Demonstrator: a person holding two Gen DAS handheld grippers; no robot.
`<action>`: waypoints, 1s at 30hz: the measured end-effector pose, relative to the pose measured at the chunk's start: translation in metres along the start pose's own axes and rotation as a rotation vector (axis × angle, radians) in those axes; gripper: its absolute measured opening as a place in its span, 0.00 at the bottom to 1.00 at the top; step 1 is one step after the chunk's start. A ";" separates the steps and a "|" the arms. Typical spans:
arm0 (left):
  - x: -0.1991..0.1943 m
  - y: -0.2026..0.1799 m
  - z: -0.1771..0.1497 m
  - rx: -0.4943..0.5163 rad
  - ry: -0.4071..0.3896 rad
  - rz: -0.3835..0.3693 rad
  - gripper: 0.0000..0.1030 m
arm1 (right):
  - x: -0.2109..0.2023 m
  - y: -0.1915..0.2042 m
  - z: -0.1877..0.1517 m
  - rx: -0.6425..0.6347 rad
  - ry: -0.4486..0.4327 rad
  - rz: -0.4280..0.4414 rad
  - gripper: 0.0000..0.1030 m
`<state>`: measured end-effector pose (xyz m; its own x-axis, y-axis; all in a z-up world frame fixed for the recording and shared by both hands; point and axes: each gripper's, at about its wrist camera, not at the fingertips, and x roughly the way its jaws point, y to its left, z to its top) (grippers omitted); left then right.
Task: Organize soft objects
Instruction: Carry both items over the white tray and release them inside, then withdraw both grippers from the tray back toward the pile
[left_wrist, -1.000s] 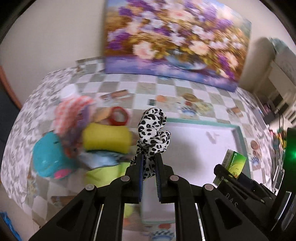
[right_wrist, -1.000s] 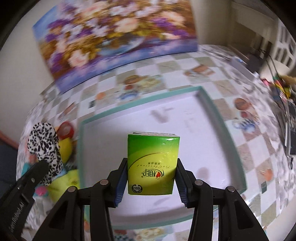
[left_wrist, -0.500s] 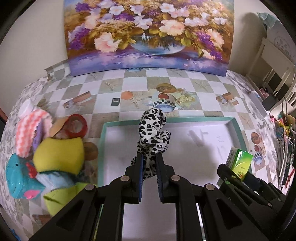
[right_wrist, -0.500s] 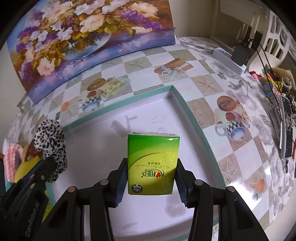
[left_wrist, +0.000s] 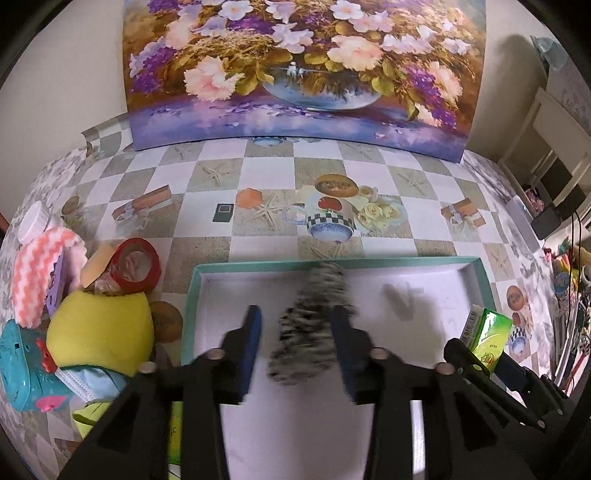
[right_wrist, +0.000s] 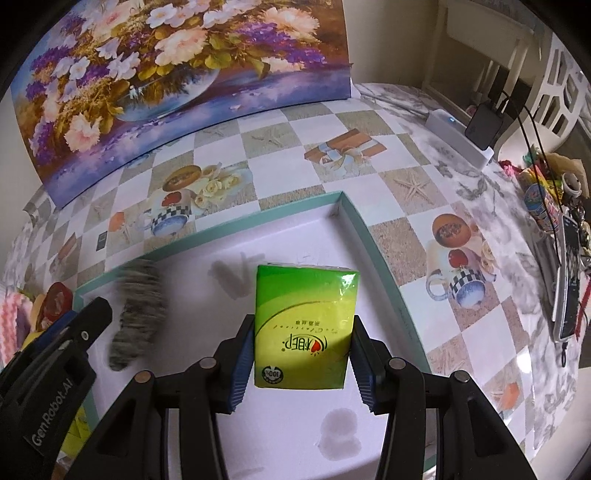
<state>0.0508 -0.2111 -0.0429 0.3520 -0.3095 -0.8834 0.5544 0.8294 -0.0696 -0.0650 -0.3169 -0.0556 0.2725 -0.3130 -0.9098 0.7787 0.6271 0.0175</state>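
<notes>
Left gripper (left_wrist: 297, 332): jaws opening, blurred leopard-print scrunchie (left_wrist: 314, 325) loose between them, directly over white tray (left_wrist: 192, 295). Right gripper (right_wrist: 303, 354): pinching upright green tissue pack (right_wrist: 304, 325) above tray's right half.

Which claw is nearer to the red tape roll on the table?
Left. The left claw is over the tray's side nearest the red tape roll; the right claw is farther across the tray.

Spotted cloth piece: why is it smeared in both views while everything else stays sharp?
Left wrist view: the spotted cloth piece is motion-blurred between the opening left gripper; the tray stays crisp. Right wrist view: same smear; the green tissue pack, clamped, reads sharp.
</notes>
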 end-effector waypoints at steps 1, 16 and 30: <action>-0.002 0.001 0.001 -0.003 -0.004 0.003 0.43 | -0.002 0.000 0.001 -0.002 -0.003 -0.001 0.50; -0.012 0.035 0.004 -0.123 0.009 0.022 0.84 | -0.016 0.008 0.003 -0.061 0.021 0.013 0.73; -0.013 0.068 0.001 -0.215 -0.036 0.062 0.99 | -0.018 0.008 0.003 -0.070 -0.011 0.028 1.00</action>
<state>0.0848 -0.1515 -0.0354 0.4093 -0.2682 -0.8721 0.3587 0.9262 -0.1165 -0.0617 -0.3082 -0.0378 0.3005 -0.3020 -0.9047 0.7290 0.6844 0.0137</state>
